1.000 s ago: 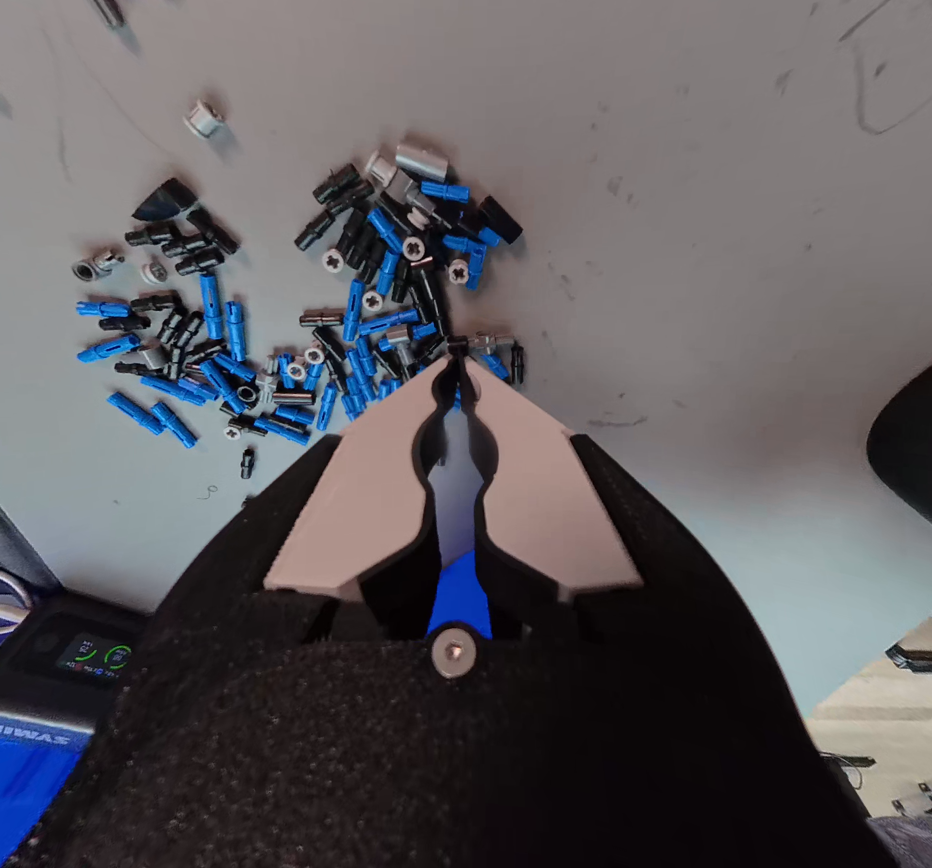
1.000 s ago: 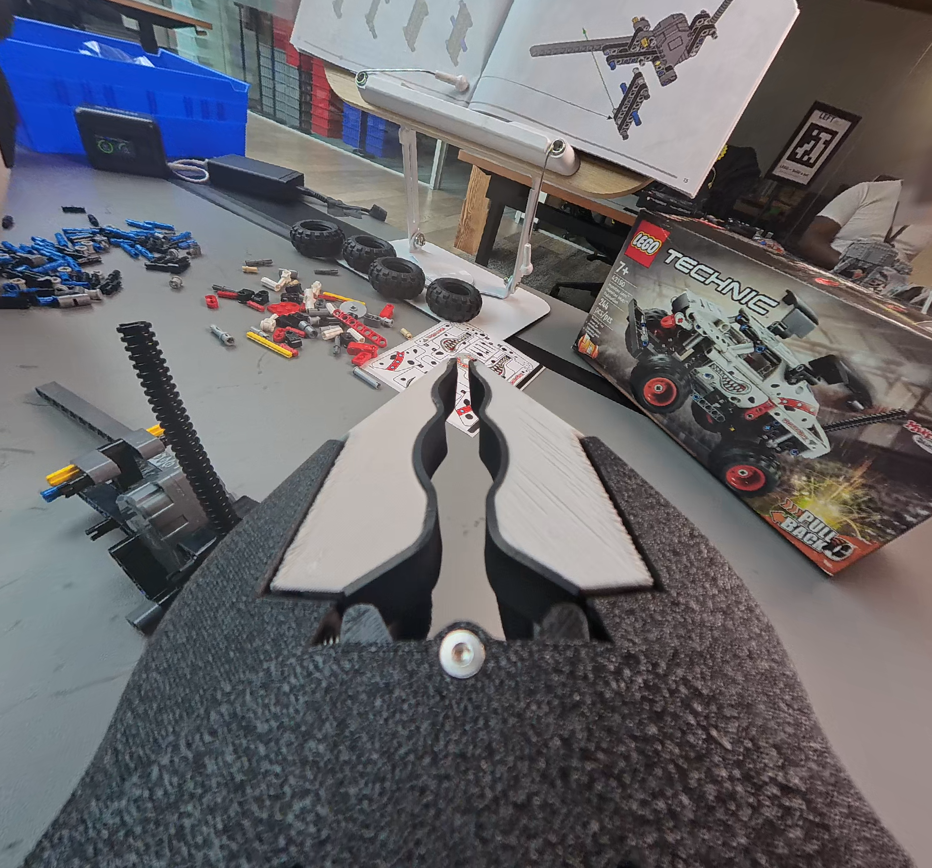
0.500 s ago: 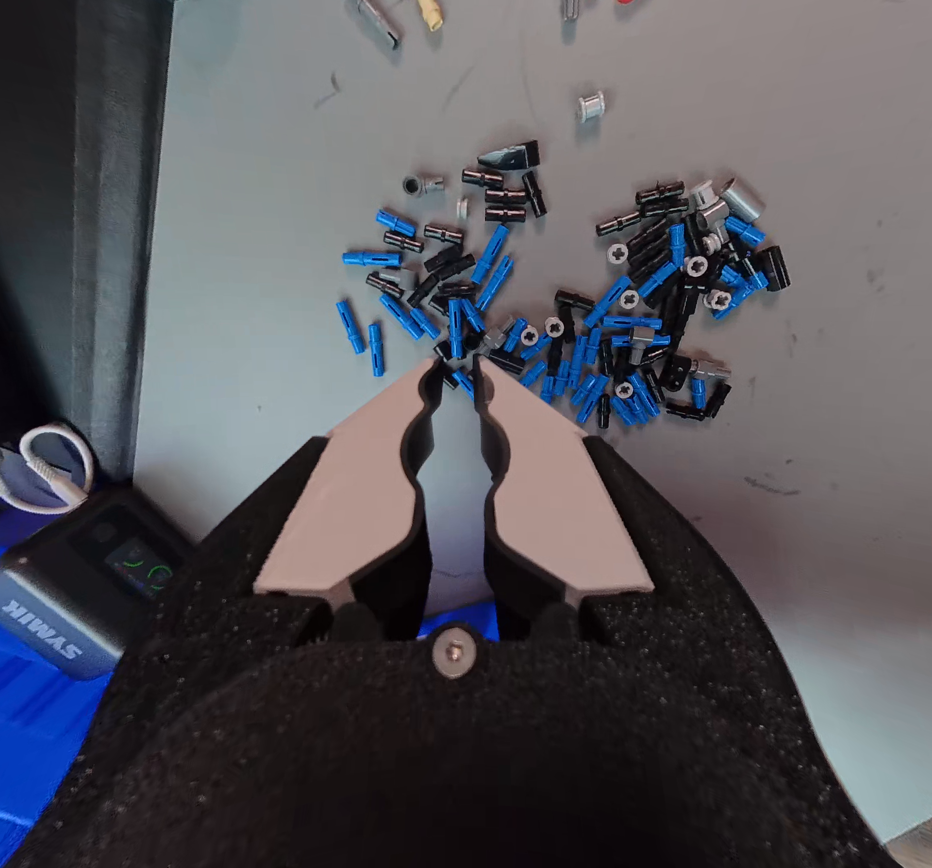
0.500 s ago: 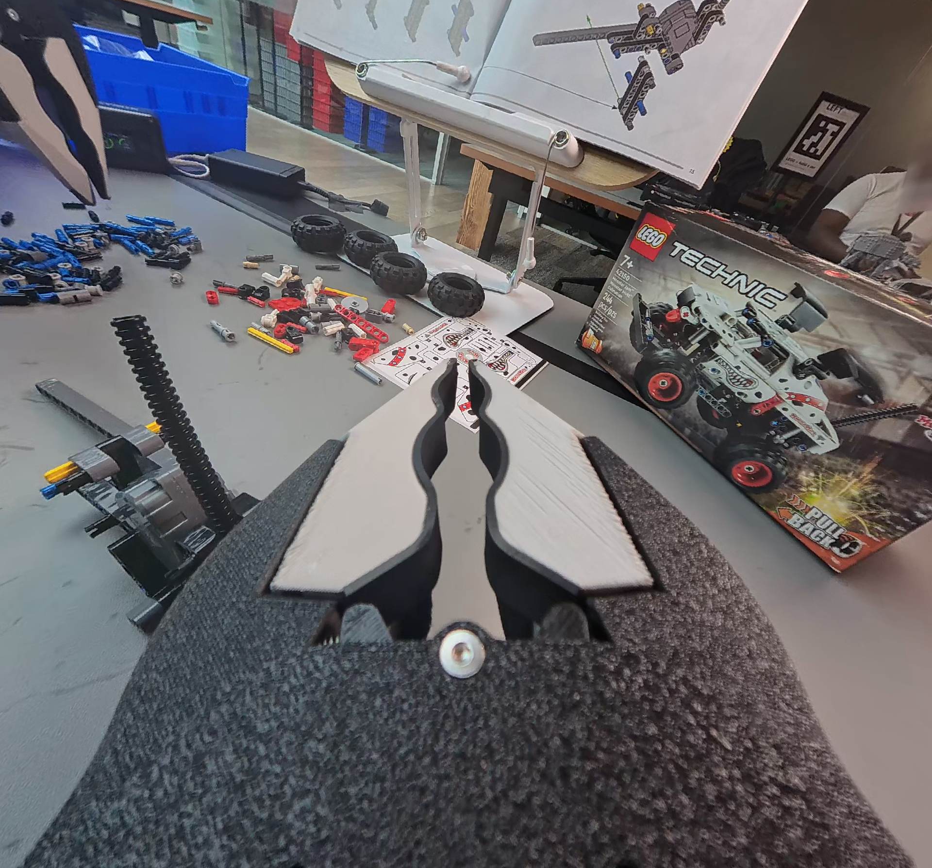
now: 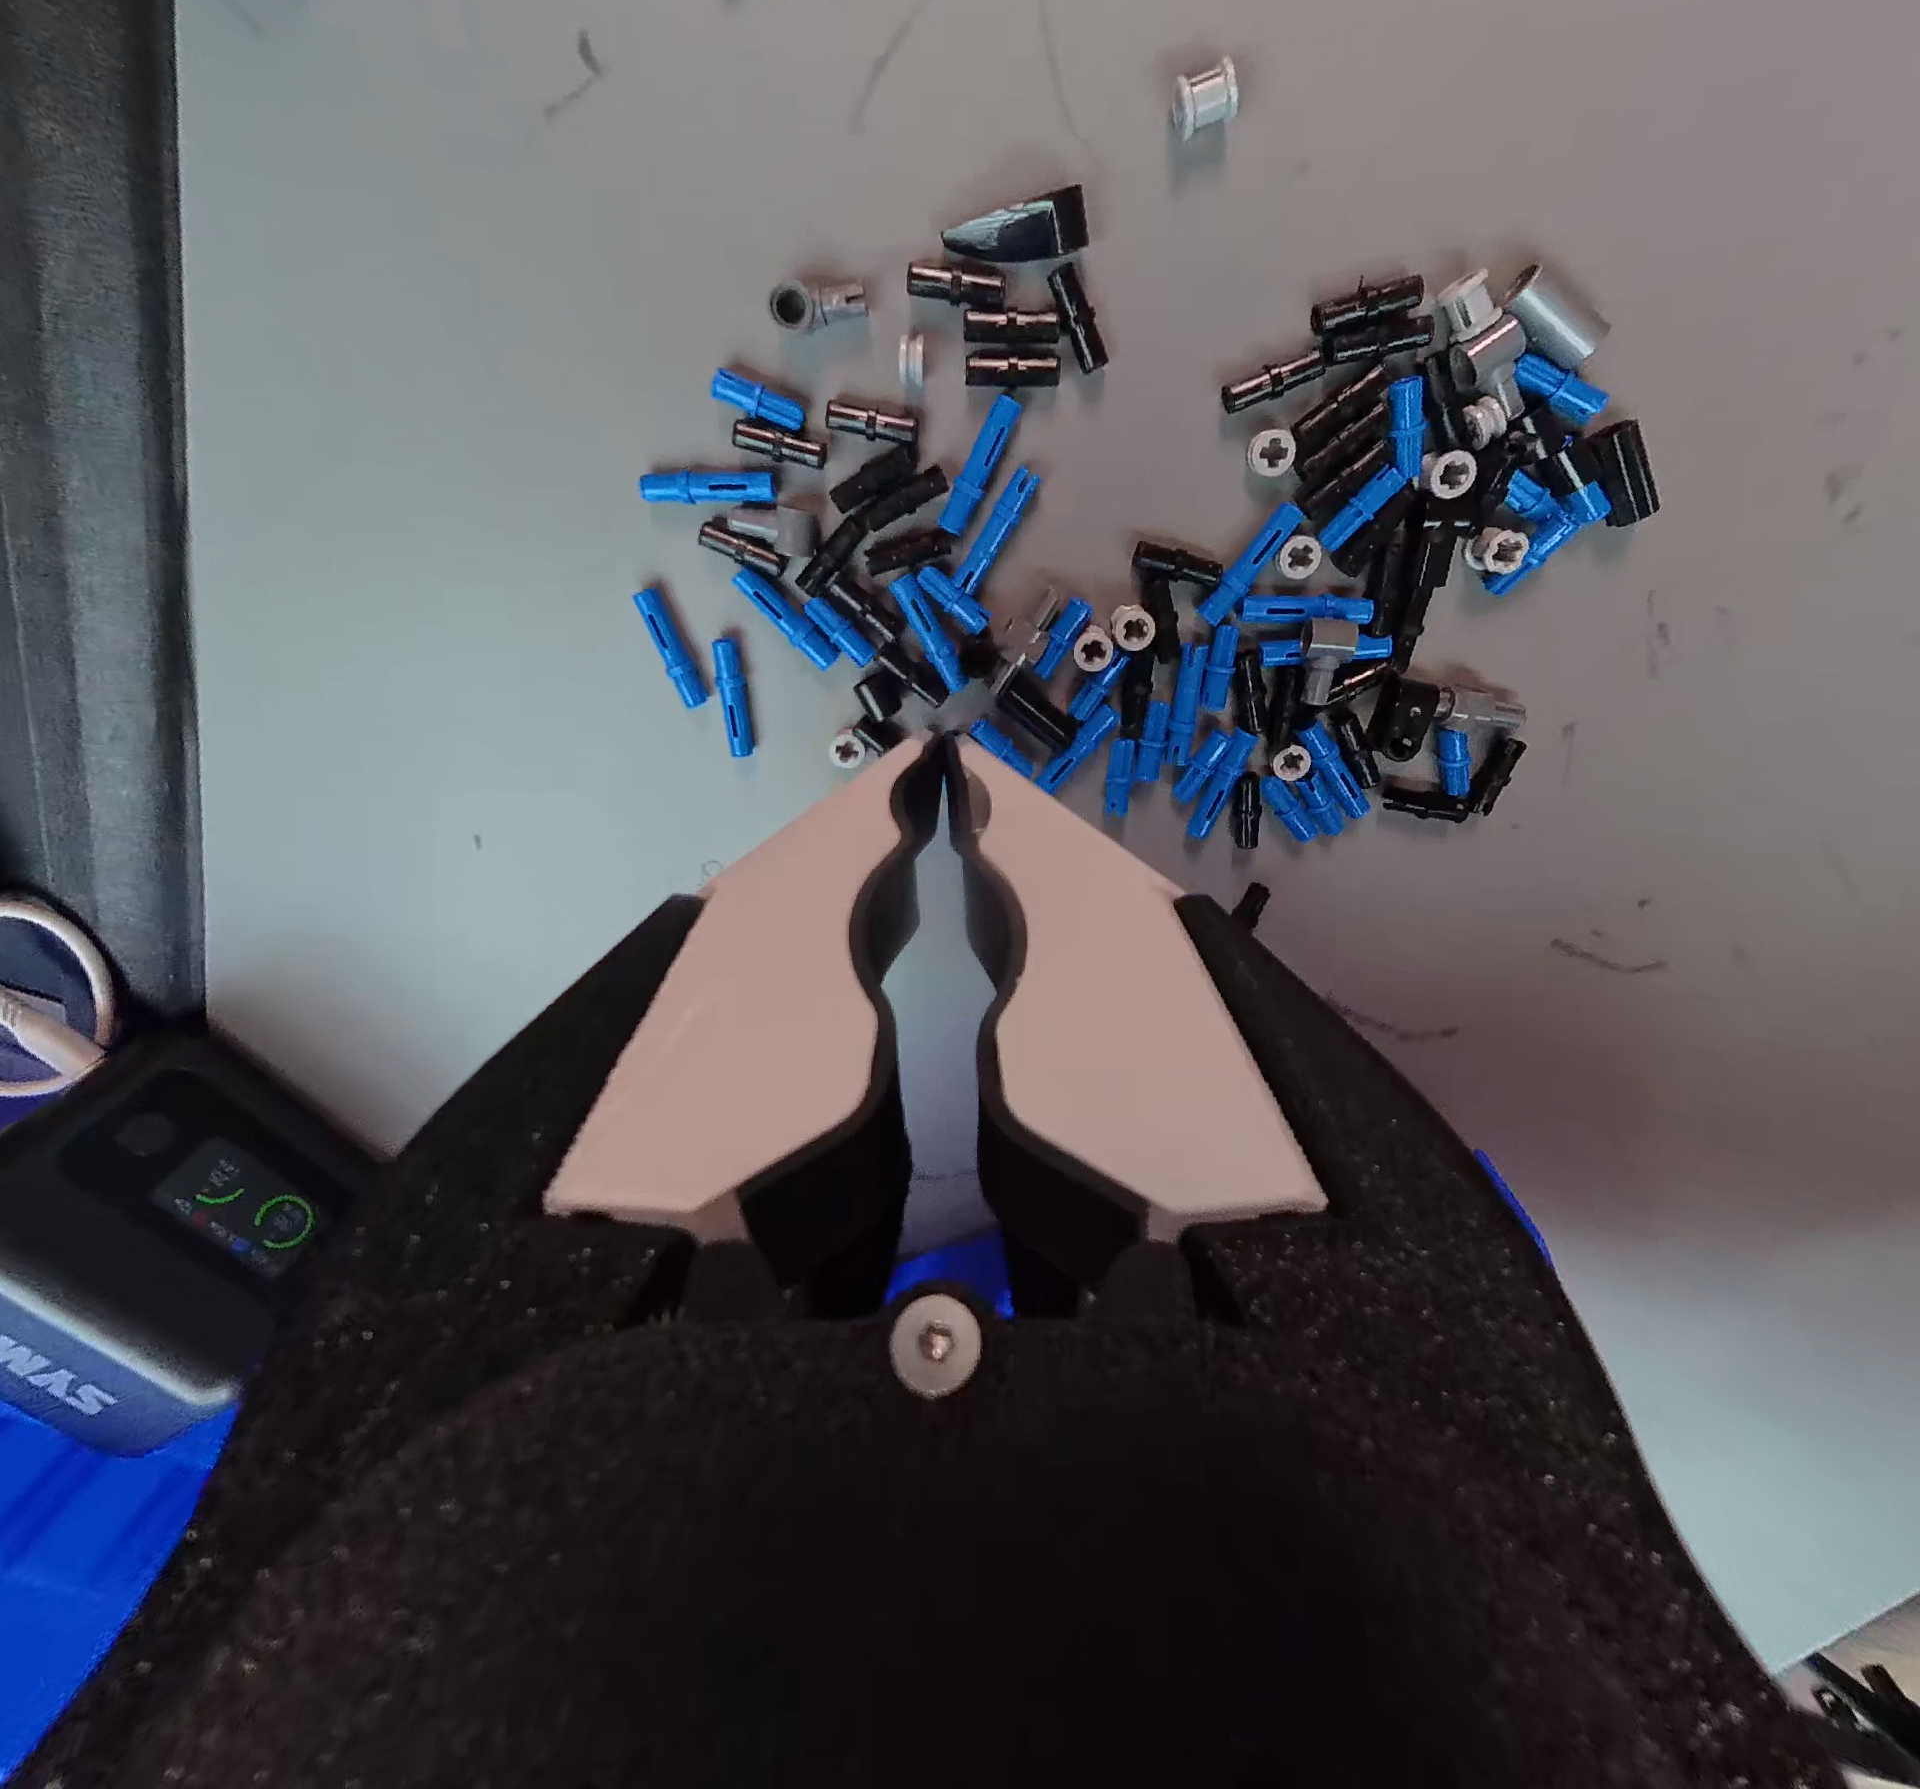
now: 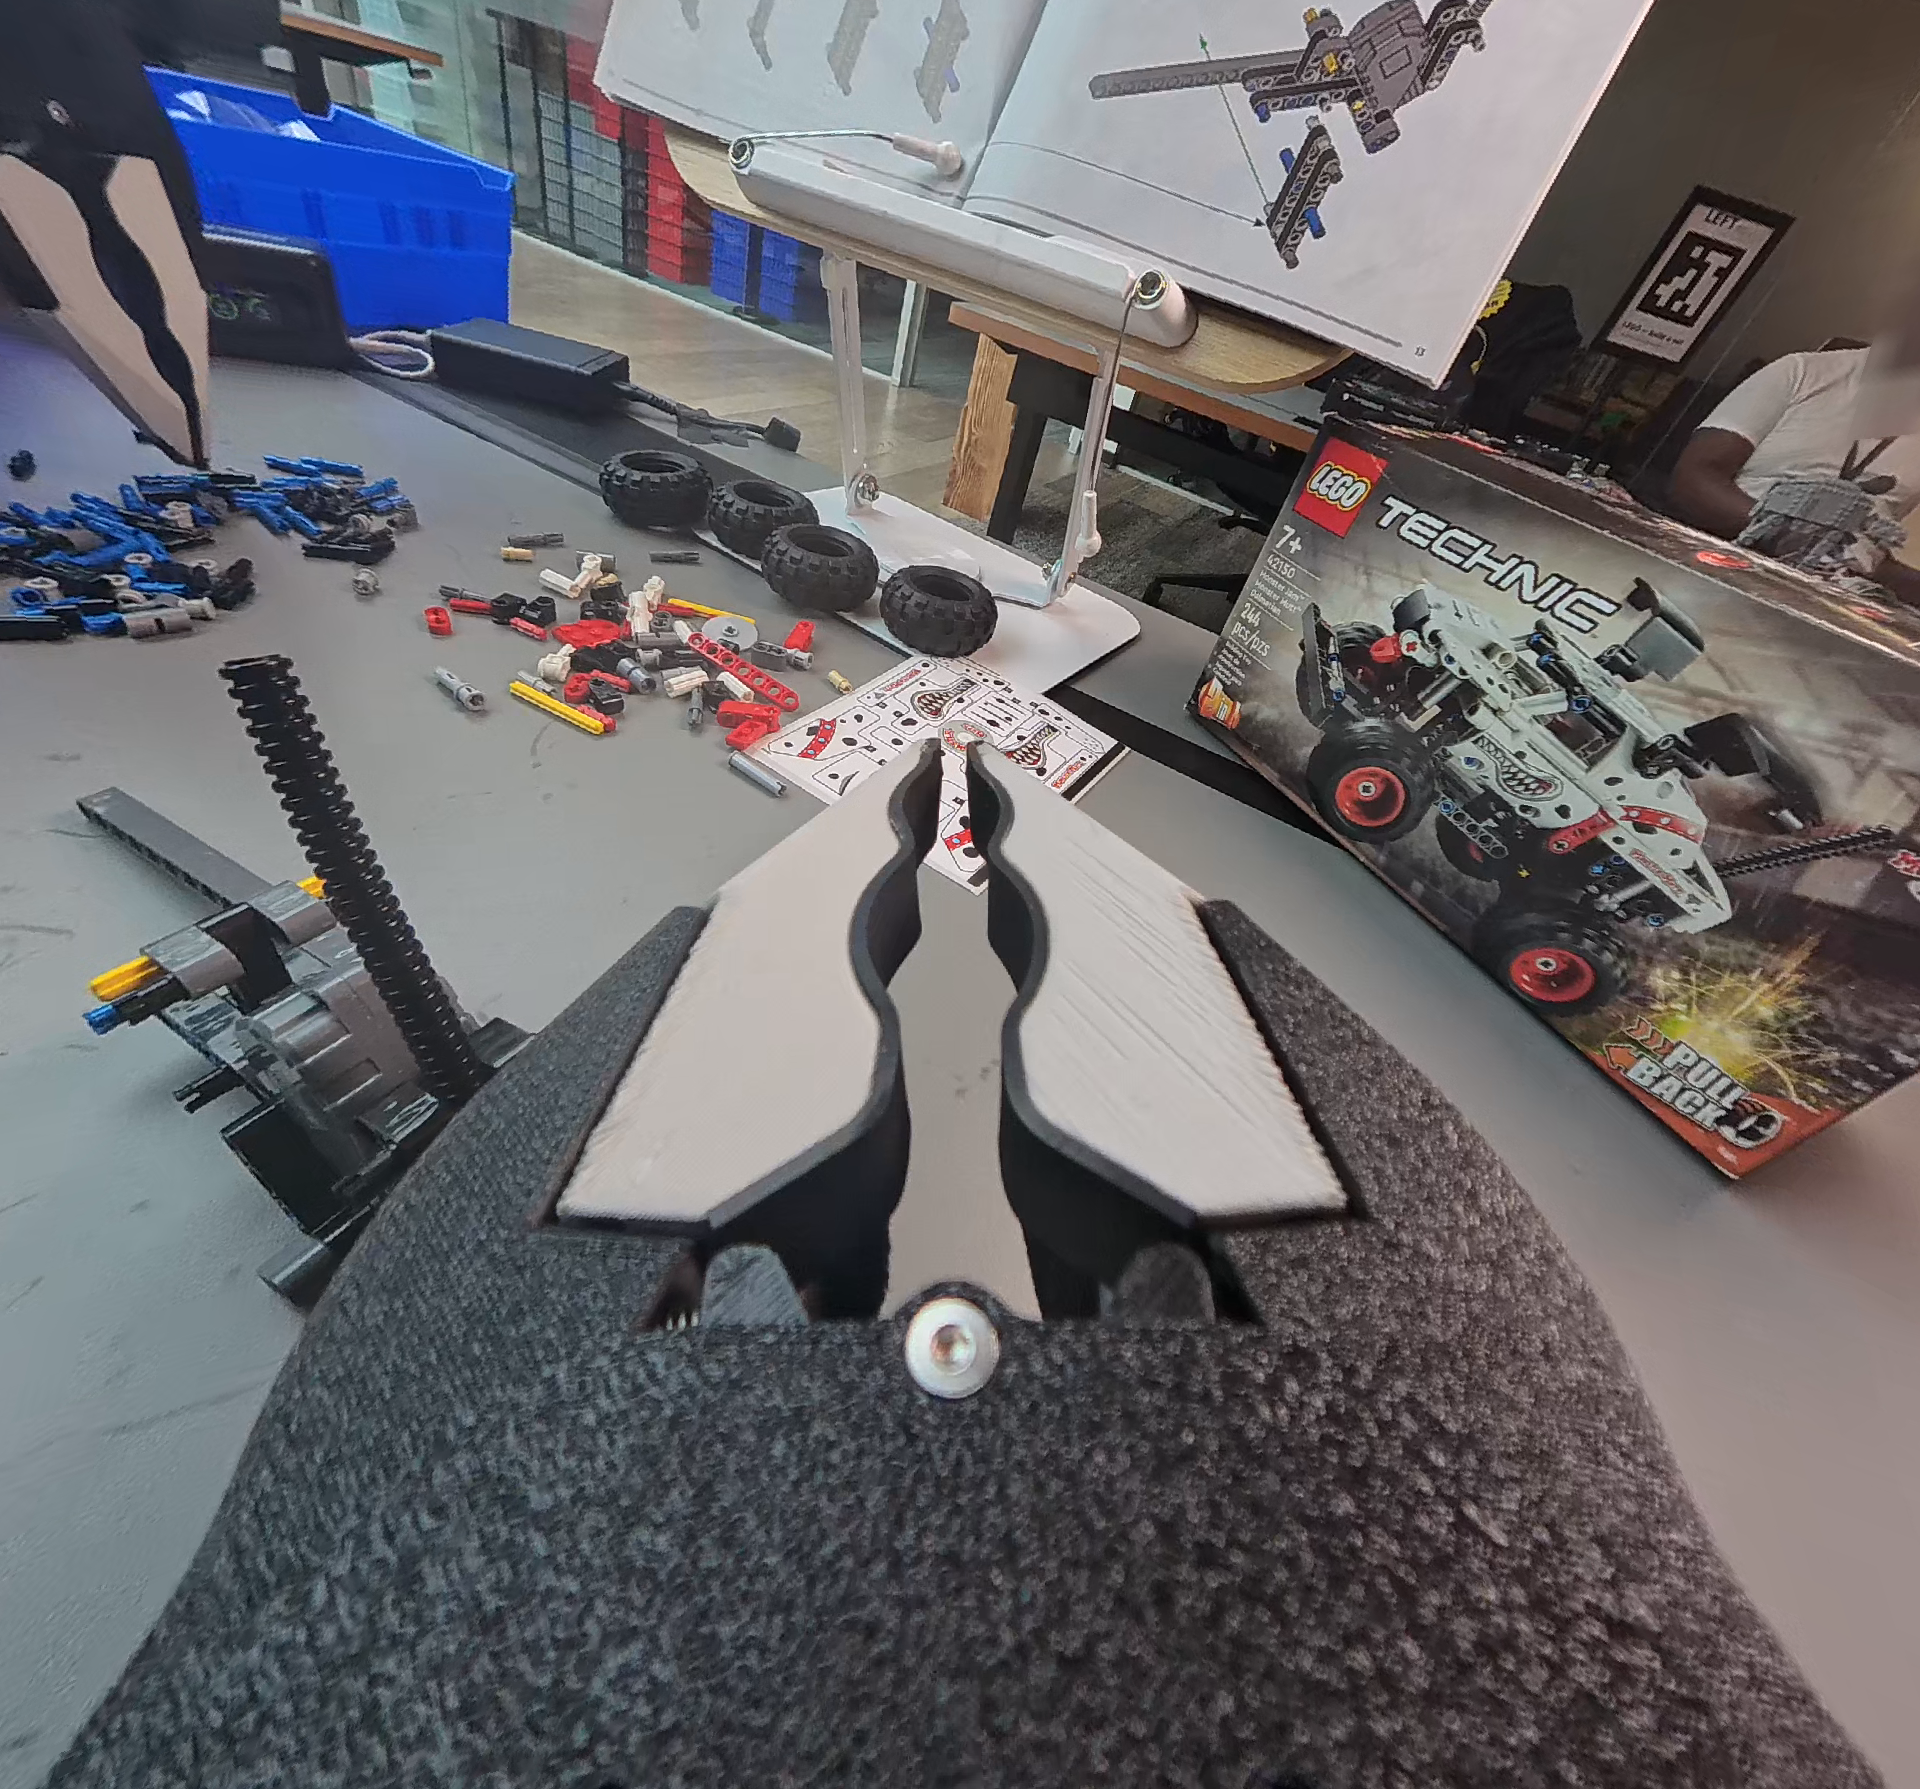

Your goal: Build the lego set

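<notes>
A pile of small blue and black pins (image 5: 1143, 596) lies on the grey table (image 5: 416, 285). My left gripper (image 5: 942, 747) points down at the pile's near edge with its tips closed together. I cannot tell if a pin is pinched between them. It also shows in the right wrist view (image 6: 187, 451), tips down on the pile (image 6: 156, 544). My right gripper (image 6: 954, 752) is shut and empty, held above the table. A part-built assembly (image 6: 301, 1033) with a black ribbed rod and grey block stands at its lower left.
An instruction booklet (image 6: 1143, 56) stands open on a stand, with several black tyres (image 6: 821, 565) in front. Red, grey and yellow parts (image 6: 644, 659) and a sticker sheet (image 6: 997, 731) lie mid-table. The set's box (image 6: 1558, 752) is at right. A power bank (image 5: 156, 1251) is near left. Left tips to right tips: about 40 cm. The power bank (image 5: 156, 1251) is about 20 cm from my left fingertips. The right camera catches it too, in the right wrist view (image 6: 250, 275).
My left gripper moved along the pin pile to its near edge, opened slightly half a second ago and has closed again. The right gripper has barely moved.
</notes>
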### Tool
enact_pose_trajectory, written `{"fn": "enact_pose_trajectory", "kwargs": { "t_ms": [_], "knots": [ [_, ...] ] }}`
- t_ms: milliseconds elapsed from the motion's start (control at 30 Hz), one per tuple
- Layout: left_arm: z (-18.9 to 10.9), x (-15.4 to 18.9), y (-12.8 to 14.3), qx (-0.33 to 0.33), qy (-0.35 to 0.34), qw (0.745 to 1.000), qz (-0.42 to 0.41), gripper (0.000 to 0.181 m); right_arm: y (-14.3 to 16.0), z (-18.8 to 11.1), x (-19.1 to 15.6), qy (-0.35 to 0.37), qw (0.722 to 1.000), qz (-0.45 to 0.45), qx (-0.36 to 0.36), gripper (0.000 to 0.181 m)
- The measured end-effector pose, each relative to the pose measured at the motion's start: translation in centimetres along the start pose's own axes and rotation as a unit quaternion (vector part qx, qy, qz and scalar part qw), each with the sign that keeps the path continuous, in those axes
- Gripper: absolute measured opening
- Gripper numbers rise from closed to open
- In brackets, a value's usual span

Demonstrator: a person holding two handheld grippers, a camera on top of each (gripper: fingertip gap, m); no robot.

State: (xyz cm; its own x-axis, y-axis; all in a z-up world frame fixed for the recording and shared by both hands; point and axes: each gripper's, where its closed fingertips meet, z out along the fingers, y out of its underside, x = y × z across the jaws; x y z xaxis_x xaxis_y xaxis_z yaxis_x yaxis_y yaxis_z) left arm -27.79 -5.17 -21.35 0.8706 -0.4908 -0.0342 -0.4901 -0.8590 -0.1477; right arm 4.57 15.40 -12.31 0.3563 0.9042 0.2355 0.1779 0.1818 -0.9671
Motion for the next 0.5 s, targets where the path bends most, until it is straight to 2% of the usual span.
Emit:
{"fn": "enact_pose_trajectory", "kwargs": {
  "t_ms": [267, 500],
  "knots": [
    [-0.3, 1.1, -0.9, 0.036, 0.019, 0.999, -0.007, 0.008, 0.0, 0.0, -0.1, 0.000, 1.000, -0.003, -0.002, 0.004],
    [0.1, 0.7, -2.5, 0.060, -0.006, 0.998, 0.015, 0.013, 0.0, 0.0, 0.0, 0.000, 1.000, -0.003, -0.002, 0.004]
  ]
}}
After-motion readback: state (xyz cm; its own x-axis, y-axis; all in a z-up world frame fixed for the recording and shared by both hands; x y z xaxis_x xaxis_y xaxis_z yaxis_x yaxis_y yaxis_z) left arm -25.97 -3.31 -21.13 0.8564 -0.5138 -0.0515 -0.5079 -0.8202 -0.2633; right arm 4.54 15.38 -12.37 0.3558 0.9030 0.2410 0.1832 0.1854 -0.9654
